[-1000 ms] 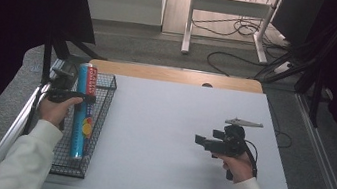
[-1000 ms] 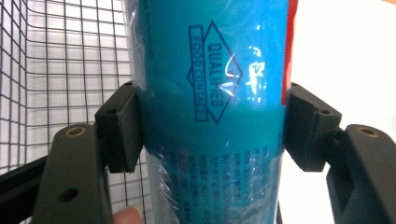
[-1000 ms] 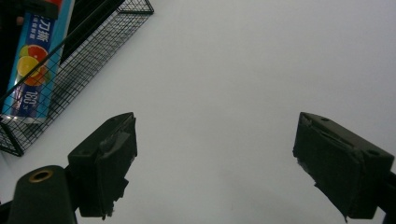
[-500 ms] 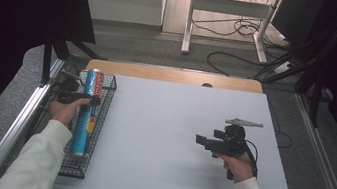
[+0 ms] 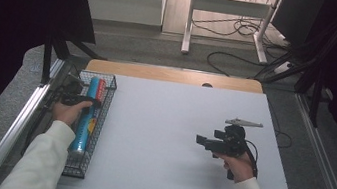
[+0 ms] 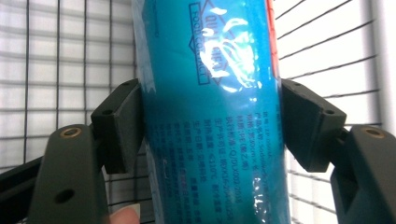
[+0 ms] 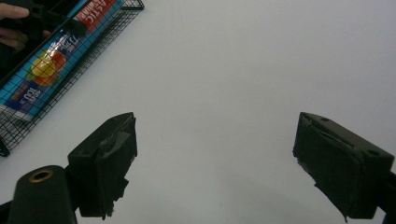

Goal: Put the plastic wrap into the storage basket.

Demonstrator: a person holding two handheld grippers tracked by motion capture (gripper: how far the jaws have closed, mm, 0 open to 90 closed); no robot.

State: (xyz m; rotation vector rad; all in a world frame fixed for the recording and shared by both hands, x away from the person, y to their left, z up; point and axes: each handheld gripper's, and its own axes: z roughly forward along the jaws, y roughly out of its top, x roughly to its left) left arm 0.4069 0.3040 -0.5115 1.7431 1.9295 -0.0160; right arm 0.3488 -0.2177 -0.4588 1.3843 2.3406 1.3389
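Gripping the tube [image 6: 210,112] between both pads, left tool [image 6: 210,126] holds it low in the basket [image 5: 102,115], probably for set-down; right tool [image 7: 215,163] idles open above the desk [image 5: 177,126].

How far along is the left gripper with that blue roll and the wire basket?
Done: the long blue plastic-wrapped roll lies in the black wire basket. In hand: the left gripper has its pads against both sides of the roll. Left: no release yet. The right gripper hangs open over the white table.
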